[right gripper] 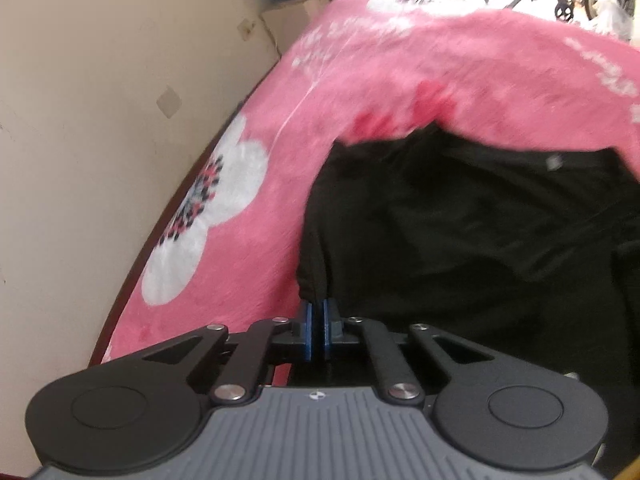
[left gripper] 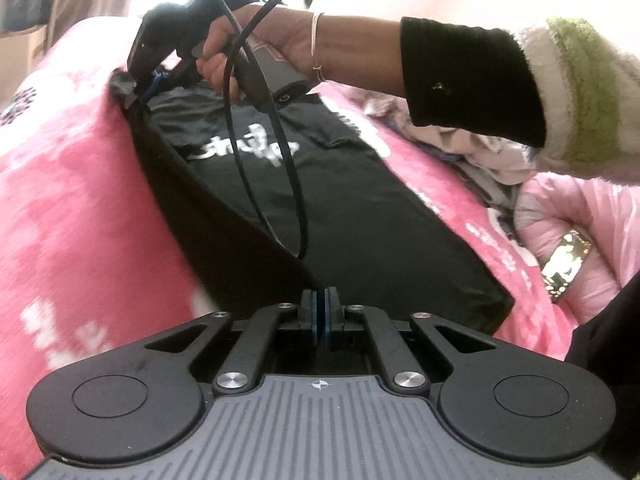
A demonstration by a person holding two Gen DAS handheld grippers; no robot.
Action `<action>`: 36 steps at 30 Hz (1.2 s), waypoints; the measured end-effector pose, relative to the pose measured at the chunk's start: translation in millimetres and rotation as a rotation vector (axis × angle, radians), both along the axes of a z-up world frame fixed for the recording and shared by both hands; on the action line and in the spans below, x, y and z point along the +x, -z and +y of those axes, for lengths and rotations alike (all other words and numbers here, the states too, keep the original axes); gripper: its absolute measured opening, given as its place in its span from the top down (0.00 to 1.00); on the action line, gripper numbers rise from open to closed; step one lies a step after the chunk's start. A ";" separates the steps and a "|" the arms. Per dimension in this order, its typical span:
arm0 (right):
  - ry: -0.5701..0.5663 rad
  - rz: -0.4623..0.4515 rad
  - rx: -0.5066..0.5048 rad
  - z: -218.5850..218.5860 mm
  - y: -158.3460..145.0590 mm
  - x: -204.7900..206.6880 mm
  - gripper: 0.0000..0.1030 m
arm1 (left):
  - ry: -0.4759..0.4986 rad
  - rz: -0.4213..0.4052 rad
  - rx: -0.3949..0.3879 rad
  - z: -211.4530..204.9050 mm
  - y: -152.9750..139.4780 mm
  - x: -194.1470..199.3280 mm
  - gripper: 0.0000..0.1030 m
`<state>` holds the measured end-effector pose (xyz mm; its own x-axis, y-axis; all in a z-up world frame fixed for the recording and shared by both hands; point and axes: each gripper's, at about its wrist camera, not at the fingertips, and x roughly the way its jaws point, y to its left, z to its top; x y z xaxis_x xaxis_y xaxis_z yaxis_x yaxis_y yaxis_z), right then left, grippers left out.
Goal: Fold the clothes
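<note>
Black cotton T-shirt with white script print point(left gripper: 360, 208) is lying lengthwise across the fluffy pink flowered blanket point(left gripper: 80, 200), its left edge lifting. Left gripper point(left gripper: 322, 300) and right gripper point(right gripper: 319, 312) are each pinching a corner, fingers closed. Open blanket is lying at frame left.

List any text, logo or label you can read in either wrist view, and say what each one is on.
White script print on the black garment: cursive, upside down from the left wrist view, not legible.
Small grey tag on the black garment: too blurred to read.
White markings on the pink blanket: a pattern, no readable words.
Crosshair mark on the left gripper body: a symbol, no letters.
Nothing else is readable.
</note>
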<state>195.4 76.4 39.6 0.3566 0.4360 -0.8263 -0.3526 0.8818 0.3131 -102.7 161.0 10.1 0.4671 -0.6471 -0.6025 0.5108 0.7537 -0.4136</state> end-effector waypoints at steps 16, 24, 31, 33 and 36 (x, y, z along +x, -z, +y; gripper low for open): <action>0.182 -0.114 -0.012 -186.8 -27.9 44.5 0.95 | 0.250 -0.054 -0.028 -115.9 -7.7 46.0 0.99; 0.257 -0.123 0.024 -263.8 -16.7 54.6 0.95 | 0.310 -0.022 -0.073 -168.2 5.2 73.7 0.99; 0.303 -0.085 0.033 -307.7 9.8 55.8 0.95 | 0.366 0.014 -0.081 -203.1 19.6 87.2 0.99; 0.318 -0.065 0.033 -315.2 20.9 55.6 0.95 | 0.373 0.031 -0.072 -209.9 25.4 87.8 0.99; 0.331 -0.047 0.016 -323.5 32.5 53.7 0.91 | 0.379 0.047 -0.050 -217.0 33.0 87.3 0.98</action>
<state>249.1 -247.1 7.1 0.5184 0.3027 -0.7998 -0.0621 0.9461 0.3178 -15.4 -56.0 -22.8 0.1616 -0.7975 -0.5812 0.7289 0.4935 -0.4746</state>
